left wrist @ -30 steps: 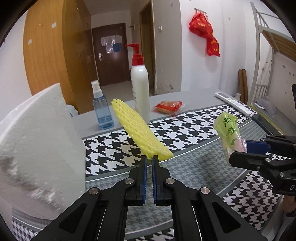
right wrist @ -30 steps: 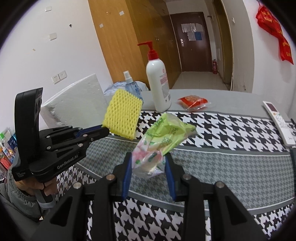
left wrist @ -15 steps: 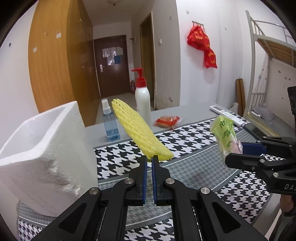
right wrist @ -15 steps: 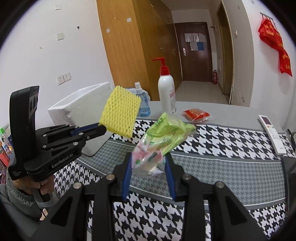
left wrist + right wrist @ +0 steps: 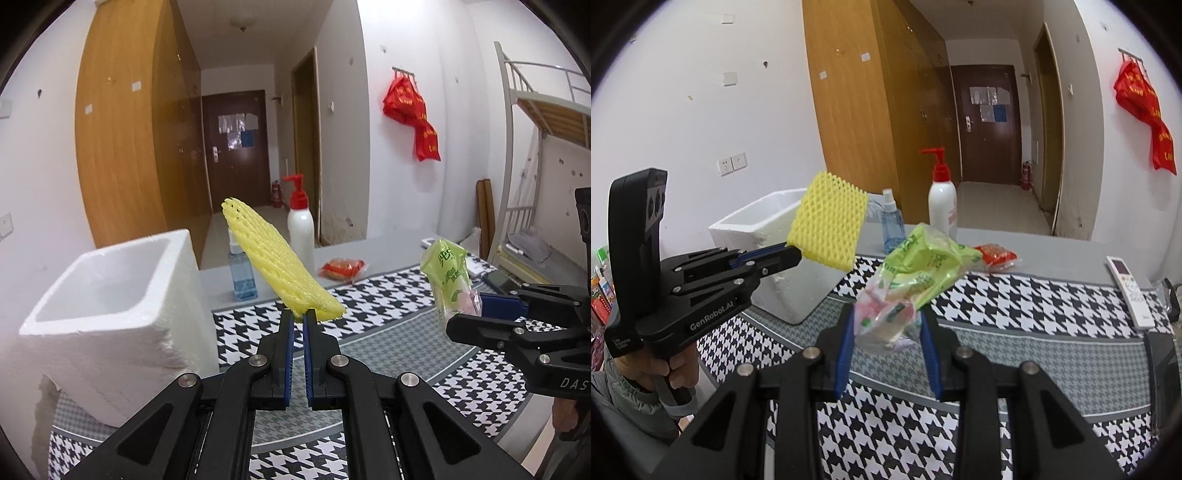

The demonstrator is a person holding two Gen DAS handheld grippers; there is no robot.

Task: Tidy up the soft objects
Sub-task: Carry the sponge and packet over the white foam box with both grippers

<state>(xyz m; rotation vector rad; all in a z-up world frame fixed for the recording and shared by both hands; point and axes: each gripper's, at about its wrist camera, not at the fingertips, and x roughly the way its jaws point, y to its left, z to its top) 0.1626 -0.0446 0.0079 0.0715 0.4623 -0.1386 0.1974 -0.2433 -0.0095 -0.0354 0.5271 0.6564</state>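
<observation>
Compared with a second ago, both views sit higher above the desk (image 5: 388,343): the white foam box (image 5: 110,317), earlier seen only as a side wall at the left edge, now shows its open top and hollow inside, and the bottles at the back look smaller and farther off.

Left to right: the foam box stands on the desk's left end, its near corner ragged. The left tool (image 5: 299,317) has its blue pads pressed nearly together on the lower edge of the yellow foam net (image 5: 273,269), which sticks up and leans toward the box, clear of the desk, just right of the box rim. Behind it a blue spray bottle (image 5: 242,273) and a white pump bottle (image 5: 301,229) stand near the far desk edge, with a red snack packet (image 5: 341,267) beside them. Between the box and the right tool the houndstooth cloth lies bare and open.

The right tool (image 5: 888,332) stands partly open, its pads squeezing the clear end of a green snack bag (image 5: 923,269), held in the air over the desk's middle. Farther right a white remote (image 5: 1130,291) lies by the desk's right edge
</observation>
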